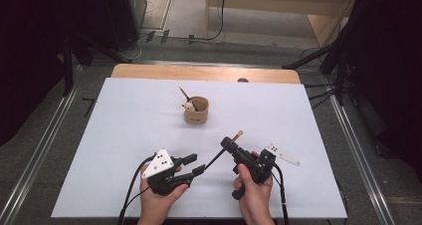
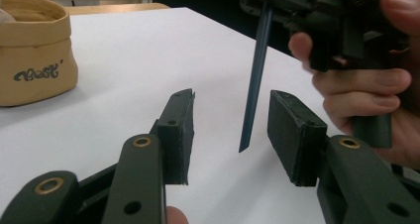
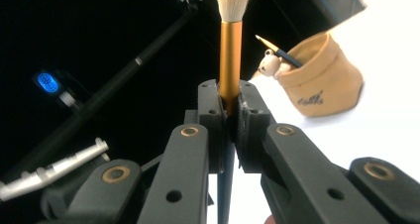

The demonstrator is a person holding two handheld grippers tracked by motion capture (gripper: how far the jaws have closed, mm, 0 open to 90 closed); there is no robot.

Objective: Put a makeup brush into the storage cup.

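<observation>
Your right tongs (image 3: pixel 229 107) pinch the brush (image 3: pixel 231 50) at its gold ferrule, above the tabletop (image 1: pixel 124 135); your left tongs (image 2: pixel 233 130) stand spread around its dark tip. It looks light, stiff and slippery: grip the handle, not the bristles.

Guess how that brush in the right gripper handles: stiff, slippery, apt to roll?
Probably stiff: the brush stays straight with the right gripper shut only on its gold ferrule. Likely light, being thin. The smooth round handle may slip or pivot in the pads and would roll if laid on the table.
</observation>
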